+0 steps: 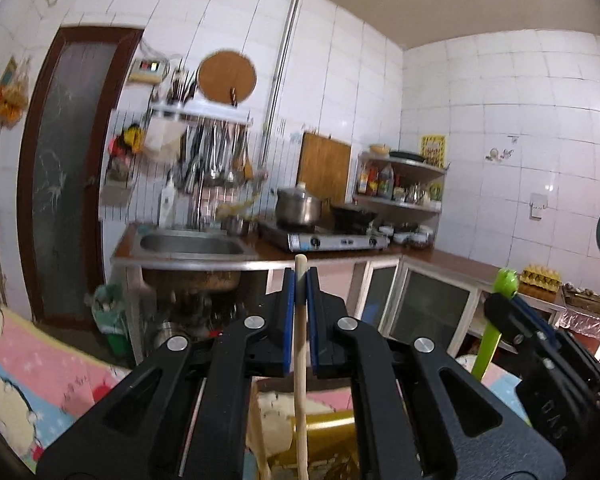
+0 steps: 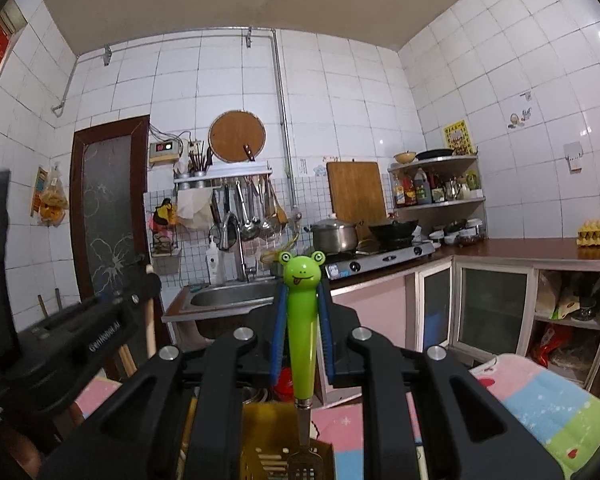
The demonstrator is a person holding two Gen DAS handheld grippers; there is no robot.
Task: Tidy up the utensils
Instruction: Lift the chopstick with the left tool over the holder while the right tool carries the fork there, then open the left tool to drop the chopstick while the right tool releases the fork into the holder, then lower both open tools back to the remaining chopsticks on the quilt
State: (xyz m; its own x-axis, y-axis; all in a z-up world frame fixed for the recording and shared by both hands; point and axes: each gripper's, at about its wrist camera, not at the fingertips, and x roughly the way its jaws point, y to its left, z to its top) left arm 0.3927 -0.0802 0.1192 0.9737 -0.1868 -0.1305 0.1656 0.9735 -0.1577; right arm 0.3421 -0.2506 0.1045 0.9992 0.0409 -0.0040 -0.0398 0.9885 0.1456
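Item, my left gripper: jaws closed on a wooden stick, upright, taken near its top. Light, stiff, dry, I judge; grips well there. Item, my right gripper: jaws closed on a frog-handled utensil, upright. Smooth plastic, likely slippery; hold it mid-handle. Item, yellow slotted holder below: the utensil's slotted metal end sits at its rim; other contents hidden.

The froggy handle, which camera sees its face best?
The right wrist view: the frog handle faces the camera, eyes and tongue clear, pinched in the right gripper. The left wrist view shows it only edge-on, far right, face hidden.
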